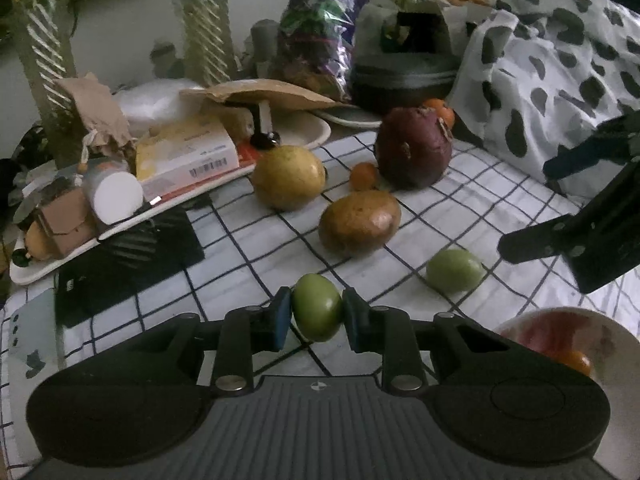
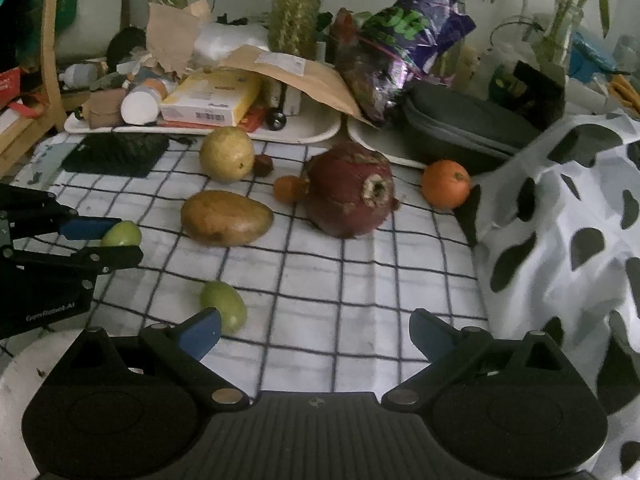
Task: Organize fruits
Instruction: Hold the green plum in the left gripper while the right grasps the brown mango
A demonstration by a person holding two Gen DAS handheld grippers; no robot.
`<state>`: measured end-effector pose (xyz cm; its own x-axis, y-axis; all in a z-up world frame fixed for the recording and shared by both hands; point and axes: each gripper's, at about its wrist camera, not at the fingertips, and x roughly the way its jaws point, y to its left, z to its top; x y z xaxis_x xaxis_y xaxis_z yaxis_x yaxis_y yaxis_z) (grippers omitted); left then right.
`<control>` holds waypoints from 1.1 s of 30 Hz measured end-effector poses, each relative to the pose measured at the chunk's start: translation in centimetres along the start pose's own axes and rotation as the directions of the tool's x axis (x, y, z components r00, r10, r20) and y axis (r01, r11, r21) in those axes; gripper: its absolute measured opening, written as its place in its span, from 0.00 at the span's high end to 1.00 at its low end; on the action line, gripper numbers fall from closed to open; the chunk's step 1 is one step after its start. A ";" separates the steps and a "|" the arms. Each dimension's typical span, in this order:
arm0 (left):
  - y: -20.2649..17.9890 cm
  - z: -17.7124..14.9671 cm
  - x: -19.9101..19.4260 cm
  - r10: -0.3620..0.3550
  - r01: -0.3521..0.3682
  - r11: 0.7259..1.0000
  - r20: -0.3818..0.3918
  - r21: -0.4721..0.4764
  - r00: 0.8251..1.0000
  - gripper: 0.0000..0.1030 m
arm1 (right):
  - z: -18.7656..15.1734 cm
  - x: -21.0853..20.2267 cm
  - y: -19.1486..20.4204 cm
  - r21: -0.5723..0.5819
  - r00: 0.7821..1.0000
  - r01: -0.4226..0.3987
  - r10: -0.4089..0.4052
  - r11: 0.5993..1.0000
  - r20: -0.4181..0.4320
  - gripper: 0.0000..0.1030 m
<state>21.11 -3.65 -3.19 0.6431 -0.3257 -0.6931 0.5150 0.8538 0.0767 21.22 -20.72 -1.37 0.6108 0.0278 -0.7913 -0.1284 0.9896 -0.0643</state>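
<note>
Fingers (image 1: pixel 280 316) of the left gripper (image 1: pixel 316 314) are squeezed on a small round green fruit (image 1: pixel 316 312), one blue pad on each side. It sits low over the white cloth with dark check lines (image 1: pixel 248 240) that covers the desk; I cannot tell if it touches the cloth.

Moving right, a big yellow-green round fruit (image 1: pixel 288 176) sits near the back, then a brown oval mango (image 1: pixel 359 222), a tiny orange fruit (image 1: pixel 363 176) and a big dark red fruit (image 1: pixel 414 148). A second small green fruit (image 1: pixel 454 270) lies loose closer in. An orange round fruit (image 2: pixel 445 184) rests far right by the spotted white cloth (image 2: pixel 560 220).

Over there, the right gripper (image 2: pixel 314 330) has its fingers spread wide and holds nothing.

A white bowl (image 1: pixel 616 344) at the right edge already has something red and something orange in it. So I think the job has only started. Most fruits are still spread out on the cloth, and the green one is likely going into the bowl.
</note>
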 end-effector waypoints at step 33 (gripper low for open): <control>5.5 0.4 -2.4 0.051 -0.045 0.988 0.036 -0.149 0.998 0.74 | 5.9 10.0 4.4 0.025 0.993 -0.105 0.106 0.994 -0.050 0.09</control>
<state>22.64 1.70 -0.76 0.6884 -0.2958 -0.6623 0.3948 0.9188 0.0001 31.36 -15.31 -6.02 0.5536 0.1257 -0.8232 -0.1727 0.9844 0.0341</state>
